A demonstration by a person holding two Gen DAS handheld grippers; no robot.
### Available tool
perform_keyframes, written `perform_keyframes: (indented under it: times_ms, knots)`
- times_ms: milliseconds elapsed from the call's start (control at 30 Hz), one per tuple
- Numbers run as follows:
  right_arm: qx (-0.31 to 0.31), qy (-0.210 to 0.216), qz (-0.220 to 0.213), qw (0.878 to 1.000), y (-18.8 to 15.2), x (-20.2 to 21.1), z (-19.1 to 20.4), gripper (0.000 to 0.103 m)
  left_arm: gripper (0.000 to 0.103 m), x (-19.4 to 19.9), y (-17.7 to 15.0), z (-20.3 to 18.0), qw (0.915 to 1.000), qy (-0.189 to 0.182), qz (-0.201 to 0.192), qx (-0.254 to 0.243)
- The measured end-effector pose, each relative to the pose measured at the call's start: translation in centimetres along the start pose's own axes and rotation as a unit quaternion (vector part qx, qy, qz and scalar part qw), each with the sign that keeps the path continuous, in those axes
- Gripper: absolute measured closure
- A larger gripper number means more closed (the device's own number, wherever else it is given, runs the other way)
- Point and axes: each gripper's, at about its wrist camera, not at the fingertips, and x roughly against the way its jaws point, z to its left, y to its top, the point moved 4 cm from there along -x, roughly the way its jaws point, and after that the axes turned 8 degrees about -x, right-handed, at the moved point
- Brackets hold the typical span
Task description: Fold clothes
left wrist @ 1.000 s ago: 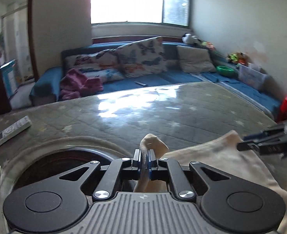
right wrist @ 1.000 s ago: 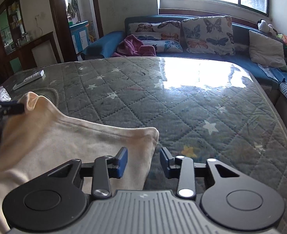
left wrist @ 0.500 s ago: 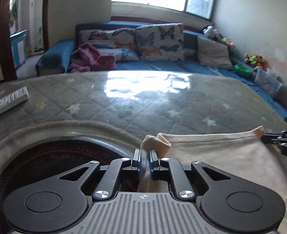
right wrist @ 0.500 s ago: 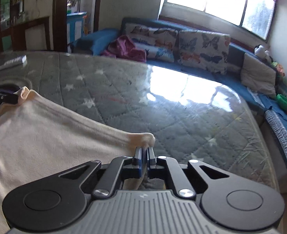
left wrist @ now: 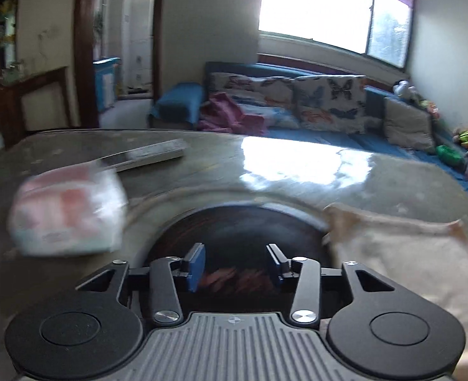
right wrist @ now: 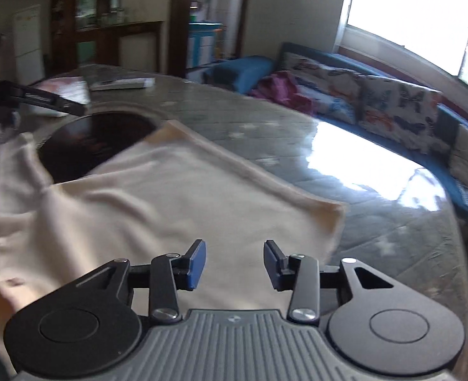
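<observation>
A cream garment (right wrist: 183, 203) lies spread on the quilted table, its far hem running from the dark round recess to a corner at the right. In the left wrist view the garment (left wrist: 408, 260) lies to the right. My left gripper (left wrist: 235, 265) is open and empty above the dark recess (left wrist: 240, 231). My right gripper (right wrist: 235, 263) is open and empty just above the garment. The left gripper's fingers (right wrist: 48, 101) show at the far left of the right wrist view.
The quilted table (right wrist: 297, 133) has a dark round recess (right wrist: 97, 136) at its left. A plastic-wrapped packet (left wrist: 69, 209) and a remote control (left wrist: 151, 155) lie at the far left. A blue sofa (left wrist: 313, 108) with cushions stands behind the table.
Both grippers have opened and let go of the garment's corners. The garment now lies flat on the table. The left gripper has swung left, over the recess.
</observation>
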Motion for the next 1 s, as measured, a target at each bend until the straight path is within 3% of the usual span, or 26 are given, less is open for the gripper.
perform_keyframes:
  times_ms: [233,467,800,867,933,1000]
  knots:
    - [0.091,0.07,0.029,0.993,-3.5,3.3,7.6,0.062,0.049,5.8,-5.6,5.0,0.9929,0.115,-0.002,0.027]
    - [0.151,0.089,0.035,0.984,-5.4,4.6,11.4,0.062,0.048,6.6,-8.6,7.2,0.9902,0.118,0.026,0.069]
    - [0.156,0.078,0.012,0.985,-4.9,3.1,12.0,0.066,0.05,5.5,-9.2,7.9,0.9883,0.12,0.034,0.088]
    - [0.153,0.081,0.01,0.985,-4.8,2.8,12.1,0.074,0.078,5.4,-9.1,7.7,0.9904,0.106,0.028,0.084]
    - [0.15,0.083,0.009,0.985,-4.8,2.6,12.1,0.083,0.094,5.8,-8.8,7.5,0.9913,0.102,0.018,0.081]
    - [0.146,0.086,0.008,0.985,-4.7,2.4,12.2,0.093,0.096,6.4,-8.2,7.4,0.9913,0.106,0.005,0.078]
